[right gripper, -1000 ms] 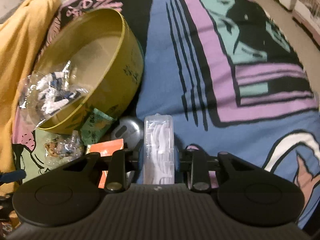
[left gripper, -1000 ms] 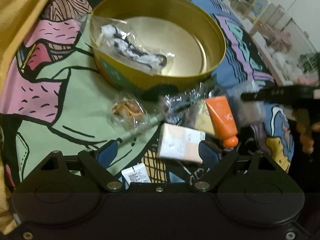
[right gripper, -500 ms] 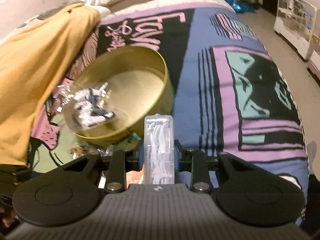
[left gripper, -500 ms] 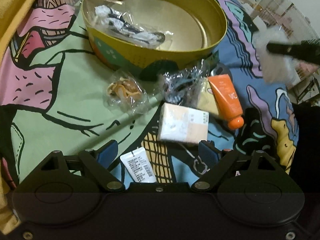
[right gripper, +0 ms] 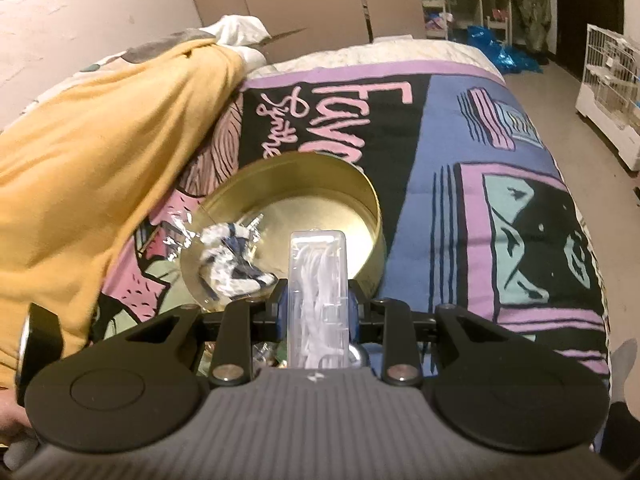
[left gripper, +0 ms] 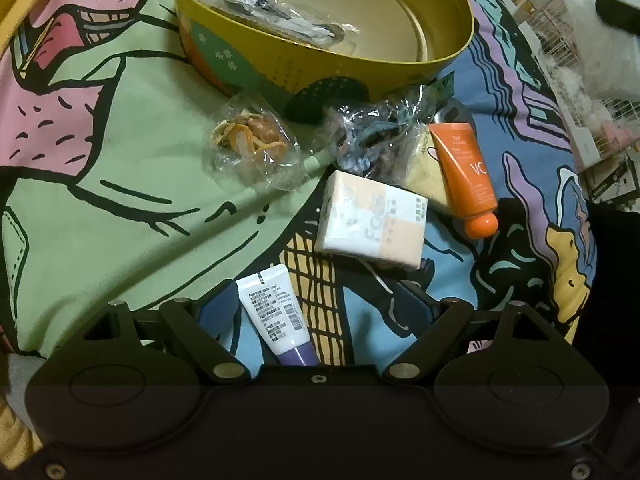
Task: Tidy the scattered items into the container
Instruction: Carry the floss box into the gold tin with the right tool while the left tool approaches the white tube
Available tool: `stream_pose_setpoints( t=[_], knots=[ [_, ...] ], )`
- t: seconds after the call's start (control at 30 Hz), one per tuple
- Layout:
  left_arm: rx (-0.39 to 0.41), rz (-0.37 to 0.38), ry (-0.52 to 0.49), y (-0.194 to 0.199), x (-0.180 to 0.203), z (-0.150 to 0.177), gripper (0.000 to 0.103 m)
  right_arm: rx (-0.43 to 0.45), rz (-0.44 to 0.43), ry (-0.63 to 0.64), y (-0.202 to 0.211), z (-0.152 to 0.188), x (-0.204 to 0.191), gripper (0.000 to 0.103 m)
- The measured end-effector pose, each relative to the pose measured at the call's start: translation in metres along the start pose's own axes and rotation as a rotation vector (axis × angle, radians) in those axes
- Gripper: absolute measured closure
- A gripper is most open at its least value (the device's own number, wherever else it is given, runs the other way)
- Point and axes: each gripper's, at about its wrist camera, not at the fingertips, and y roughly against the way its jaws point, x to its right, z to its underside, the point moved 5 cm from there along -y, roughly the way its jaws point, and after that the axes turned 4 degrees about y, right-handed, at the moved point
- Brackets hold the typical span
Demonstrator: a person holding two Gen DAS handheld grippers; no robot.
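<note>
A: Progress: early. One clear plastic bag of blue-and-white bits [right gripper: 230,266] draped over rim of round gold metal tin [left gripper: 448,56] on patterned bedspread [left gripper: 132,168]. Clear plastic box of white floss picks [right gripper: 318,280] clenched in right gripper [right gripper: 318,312], raised just short of tin.

B: Left gripper [left gripper: 316,300]?

A: Fingers wide, closing slightly, nothing pressed; white-and-purple tube [left gripper: 276,316] between them.

B: Count outside tin?

A: Tubes, two: that one plus orange tube [left gripper: 466,176]. Pastel tissue pack [left gripper: 372,220], one. Clear bags, two: orange-brown contents [left gripper: 252,142], dark contents [left gripper: 368,136]. Yellow sachet [left gripper: 424,172], one. More half hidden by tin; count uncertain.
</note>
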Motion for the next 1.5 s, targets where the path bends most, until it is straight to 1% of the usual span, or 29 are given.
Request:
stream_pose_setpoints(
  t=[0.23,0.43,0.53,0.77,0.8,0.83,0.87,0.9,0.97,1.0,1.03,1.13,1.2,1.27,1.5],
  knots=[
    [-0.007,-0.008,0.016,-0.002,-0.002,0.001,0.020,0.031,-0.029,0.019,0.005,-0.015,-0.010,0.072],
    [-0.025,-0.003,0.015,-0.006,-0.001,0.002,0.020,0.042,-0.041,0.044,-0.002,-0.030,-0.021,0.072],
    [-0.043,-0.006,0.009,-0.010,-0.001,0.005,0.020,0.048,-0.042,0.056,-0.009,-0.039,-0.027,0.072],
    [-0.068,-0.004,0.013,-0.017,-0.002,0.008,0.021,0.013,-0.043,0.061,-0.039,-0.047,-0.040,0.071],
    [-0.070,-0.006,0.013,-0.017,-0.002,0.008,0.021,0.014,-0.042,0.055,-0.043,-0.048,-0.041,0.070],
    [-0.071,-0.008,0.013,-0.018,-0.002,0.009,0.021,0.021,-0.041,0.051,-0.046,-0.050,-0.042,0.065],
    [-0.075,-0.009,0.013,-0.019,-0.002,0.009,0.021,0.044,-0.030,0.048,-0.047,-0.051,-0.043,0.045],
    [-0.078,-0.007,0.012,-0.020,-0.002,0.010,0.021,0.079,-0.006,0.044,-0.045,-0.054,-0.043,0.027],
    [-0.086,-0.008,0.006,-0.022,-0.002,0.011,0.021,0.137,0.048,0.051,-0.038,-0.057,-0.044,0.018],
    [-0.088,-0.010,0.005,-0.023,-0.002,0.012,0.021,0.169,0.062,0.061,-0.033,-0.058,-0.045,0.016],
    [-0.092,-0.012,0.003,-0.024,-0.002,0.012,0.021,0.182,0.065,0.071,-0.029,-0.059,-0.045,0.015],
    [-0.100,-0.018,0.002,-0.026,-0.002,0.013,0.021,0.175,0.044,0.064,-0.023,-0.058,-0.042,0.010],
    [-0.106,-0.018,-0.002,-0.027,-0.001,0.013,0.022,0.164,0.039,0.060,-0.021,-0.056,-0.039,0.004],
    [-0.110,-0.017,-0.001,-0.027,-0.001,0.014,0.022,0.153,0.036,0.056,-0.018,-0.053,-0.035,0.001],
    [-0.130,-0.025,0.014,-0.033,-0.003,0.014,0.023,0.077,-0.006,0.045,-0.013,-0.031,-0.022,0.000]
  ],
)
